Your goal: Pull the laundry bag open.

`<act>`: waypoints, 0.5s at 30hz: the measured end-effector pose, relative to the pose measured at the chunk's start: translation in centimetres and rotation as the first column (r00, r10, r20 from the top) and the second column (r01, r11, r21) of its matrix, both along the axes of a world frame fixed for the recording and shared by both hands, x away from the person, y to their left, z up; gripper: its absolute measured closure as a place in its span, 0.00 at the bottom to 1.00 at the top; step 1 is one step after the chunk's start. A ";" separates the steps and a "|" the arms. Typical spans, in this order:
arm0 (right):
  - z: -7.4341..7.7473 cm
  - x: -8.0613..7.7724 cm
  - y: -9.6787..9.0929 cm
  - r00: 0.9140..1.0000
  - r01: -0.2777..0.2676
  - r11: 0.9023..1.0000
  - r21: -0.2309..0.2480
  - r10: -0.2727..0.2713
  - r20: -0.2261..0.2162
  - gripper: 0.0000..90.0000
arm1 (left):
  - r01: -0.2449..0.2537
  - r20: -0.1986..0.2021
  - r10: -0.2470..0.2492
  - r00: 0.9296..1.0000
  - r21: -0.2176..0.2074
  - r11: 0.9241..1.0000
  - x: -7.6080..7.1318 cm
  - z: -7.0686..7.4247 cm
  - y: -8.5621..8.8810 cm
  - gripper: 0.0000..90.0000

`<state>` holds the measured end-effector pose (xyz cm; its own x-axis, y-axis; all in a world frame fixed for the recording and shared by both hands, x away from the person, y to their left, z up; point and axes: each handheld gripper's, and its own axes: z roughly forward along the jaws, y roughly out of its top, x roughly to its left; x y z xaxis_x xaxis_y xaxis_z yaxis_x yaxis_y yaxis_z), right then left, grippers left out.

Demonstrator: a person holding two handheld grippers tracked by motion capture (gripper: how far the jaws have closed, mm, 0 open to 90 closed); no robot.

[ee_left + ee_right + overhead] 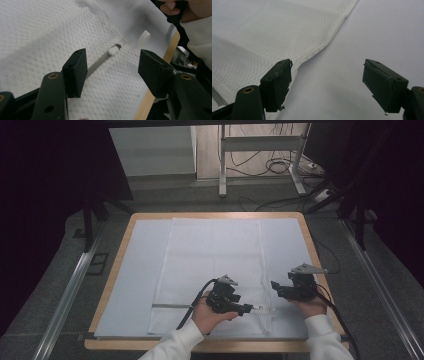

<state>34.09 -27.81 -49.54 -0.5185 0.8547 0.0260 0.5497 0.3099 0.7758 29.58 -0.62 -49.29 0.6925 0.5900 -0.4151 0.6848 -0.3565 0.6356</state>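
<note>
A person sits at a wooden surface covered with a pale sheet, holding a two-jaw tool in each hand. On the sheet lies a white mesh laundry bag, spread flat, with a zipper running across its near end.

The left gripper lies low over the zipper's right end. In the left gripper view its jaws stand partly open, gripping nothing, with the grey zipper line and its small white zipper pull just ahead between them. The step in hand looks like reaching for that pull; the next move likely calls for easing forward, centring the pull and closing on it, without pinching loose mesh.

The right gripper hovers at the bag's right edge, beside the left one. In the right gripper view its jaws are wide apart and empty, one over the hemmed bag edge, the other over bare sheet. It seems placed to pin the fabric.

Both hands work near the surface's near right corner; open bag and sheet stretch away to the left and far side.
</note>
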 end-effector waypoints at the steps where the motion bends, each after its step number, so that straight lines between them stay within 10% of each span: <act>1: 0.0 0.0 0.0 1.000 0.001 1.000 0.000 -0.001 0.001 0.25 | 0.003 -0.002 -0.003 1.000 0.003 1.000 0.1 -0.1 -0.1 0.46; 15: -0.1 0.0 0.0 1.000 0.003 1.000 -0.017 -0.003 0.005 0.25 | 0.027 -0.049 -0.029 0.998 -0.028 0.999 0.8 -0.4 -1.3 0.48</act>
